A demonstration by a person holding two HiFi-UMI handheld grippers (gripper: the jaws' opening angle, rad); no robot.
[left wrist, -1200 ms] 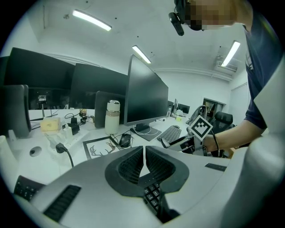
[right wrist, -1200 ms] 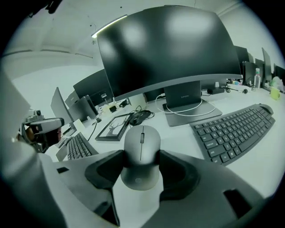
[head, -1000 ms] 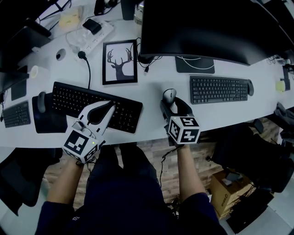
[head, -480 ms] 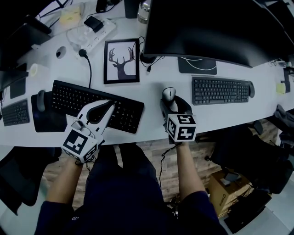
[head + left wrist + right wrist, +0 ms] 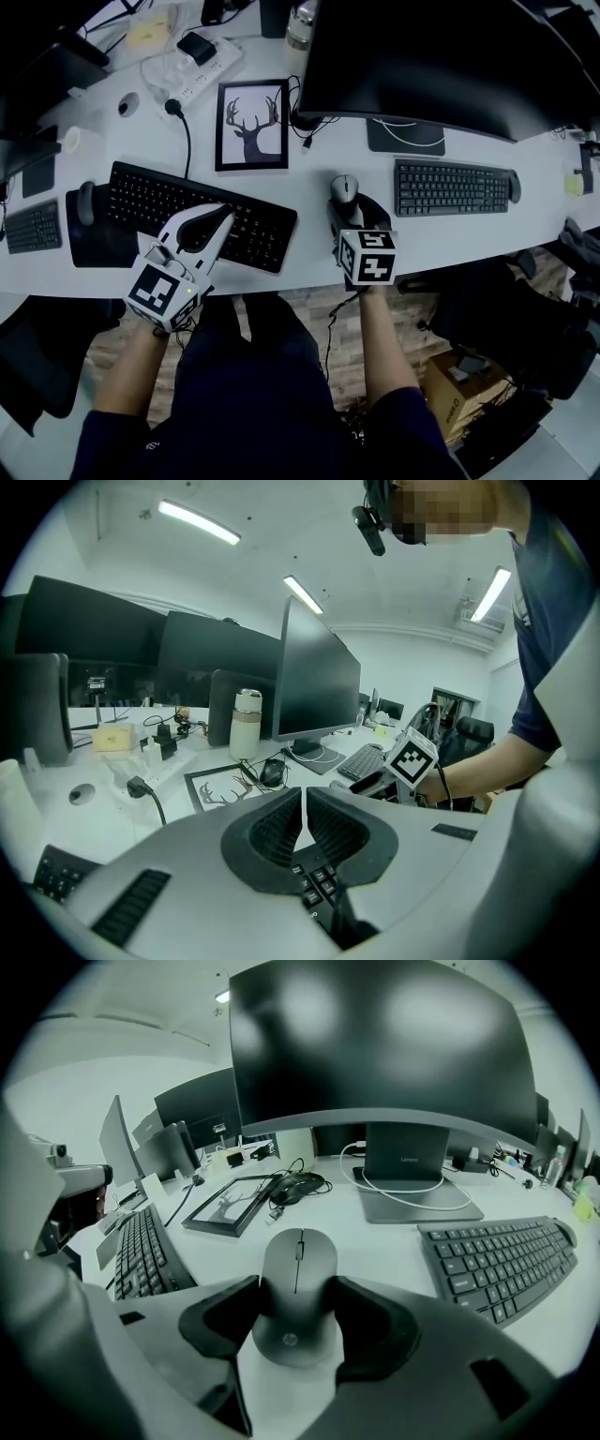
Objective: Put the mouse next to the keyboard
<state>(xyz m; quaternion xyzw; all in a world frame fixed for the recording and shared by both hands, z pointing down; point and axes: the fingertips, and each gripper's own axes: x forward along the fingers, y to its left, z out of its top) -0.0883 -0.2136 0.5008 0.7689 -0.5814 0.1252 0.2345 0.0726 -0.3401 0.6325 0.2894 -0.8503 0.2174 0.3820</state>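
The right gripper (image 5: 346, 202) pinched the grey mouse (image 5: 298, 1283) on the desk (image 5: 311, 255), at 3 o'clock from the black keyboard (image 5: 141, 199), and would best have carried it level toward 9 o'clock, clear of the empty left gripper (image 5: 223, 217), whose jaws were pressed together.

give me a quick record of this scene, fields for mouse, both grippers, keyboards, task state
mouse: grey, between the two keyboards; resting on the desk or just off it, cannot tell
right gripper: jaws closed on the mouse's sides
left gripper: jaws together, empty, over the black keyboard
second keyboard: right of the mouse, in front of the monitor
task state: mouse gripped, bare desk between it and each keyboard
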